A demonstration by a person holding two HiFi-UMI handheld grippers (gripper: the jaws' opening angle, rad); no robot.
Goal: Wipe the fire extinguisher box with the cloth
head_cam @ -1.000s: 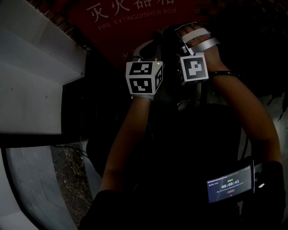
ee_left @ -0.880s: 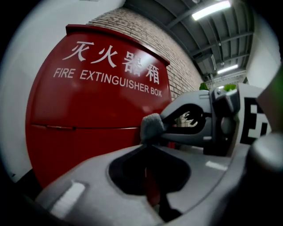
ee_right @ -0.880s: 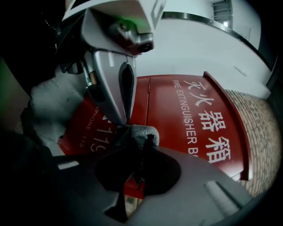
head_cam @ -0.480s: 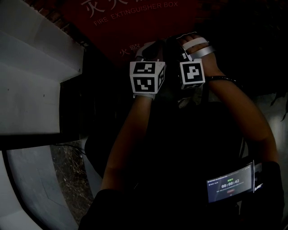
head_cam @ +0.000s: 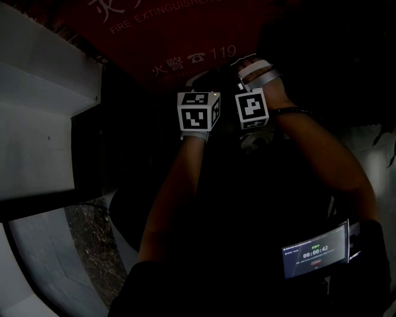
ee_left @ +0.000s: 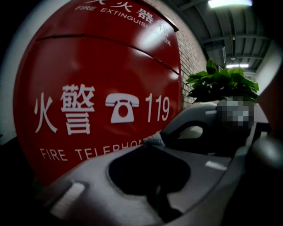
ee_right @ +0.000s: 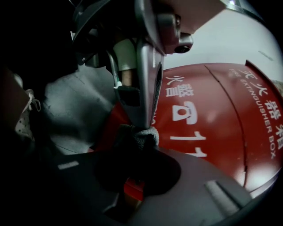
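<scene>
Two grippers, one in each of my hands, were held up side by side in front of the fire extinguisher box (ee_left: 88, 66). Its red front filled most of what each gripper camera saw, with white characters, a telephone sign and "119" printed across it.

My left gripper (ee_left: 150, 145) had its jaws drawn together at the tips, and a small tuft of the grey cloth (ee_left: 154, 139) poked out where they met, so it was pinching the cloth. My right gripper (ee_right: 142, 143) was likewise closed down on a bunch of the same knitted cloth at its tips. In the right gripper view, the left gripper's jaw came down from above onto that very bunch, so both tools gripped the cloth at one spot. The cloth sat close before the lower part of the red front, near the telephone line. I could not tell whether it pressed on the surface.

From my head camera the scene was dark. The left marker cube (head_cam: 198, 111) and the right marker cube (head_cam: 250, 106) were just beside each other, a little below the "119" on the box. A white ledge (head_cam: 37, 124) ran along my left side. A small lit screen (head_cam: 314, 252) was strapped to my right forearm.

Beyond the box, the left gripper view showed a brick wall (ee_left: 190, 48), a leafy green plant (ee_left: 221, 81) and a bright ceiling lamp (ee_left: 227, 3).
</scene>
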